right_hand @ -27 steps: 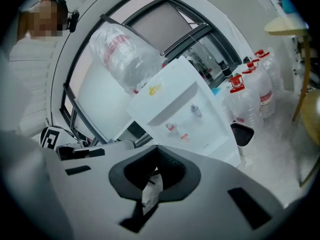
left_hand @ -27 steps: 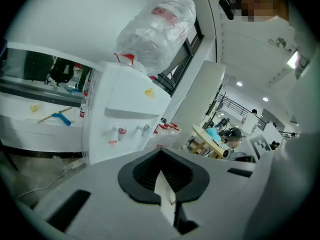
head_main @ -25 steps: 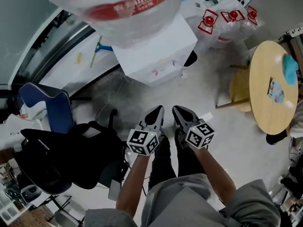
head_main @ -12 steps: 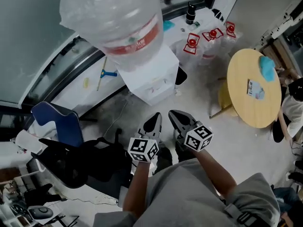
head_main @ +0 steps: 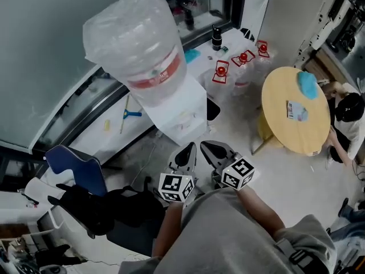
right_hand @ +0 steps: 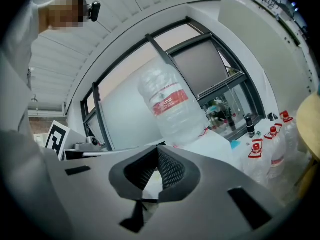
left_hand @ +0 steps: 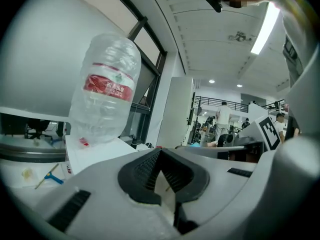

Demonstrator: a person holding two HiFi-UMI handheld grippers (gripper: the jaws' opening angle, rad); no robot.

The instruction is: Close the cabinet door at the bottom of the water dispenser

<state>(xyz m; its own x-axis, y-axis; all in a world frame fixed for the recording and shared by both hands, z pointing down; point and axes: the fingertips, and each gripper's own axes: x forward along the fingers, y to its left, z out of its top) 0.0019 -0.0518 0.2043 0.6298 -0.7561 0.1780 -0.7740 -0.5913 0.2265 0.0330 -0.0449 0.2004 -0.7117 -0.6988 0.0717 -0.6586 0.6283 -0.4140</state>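
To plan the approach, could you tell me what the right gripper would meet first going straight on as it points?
Probably the white water dispenser, near its top under the bottle; the right gripper, jaws shut, aims at it, though depth is unclear.

At two o'clock stands a round wooden bench, with a crumpled blue cloth at its far edge and a printed card near its middle. Spare water jugs with red caps cluster at one o'clock, and a dark bottle stands just beyond them on the ledge. A blue chair sits at eight o'clock, with black clothing heaped beside it. A blue-handled scraper lies on the sill at ten o'clock.
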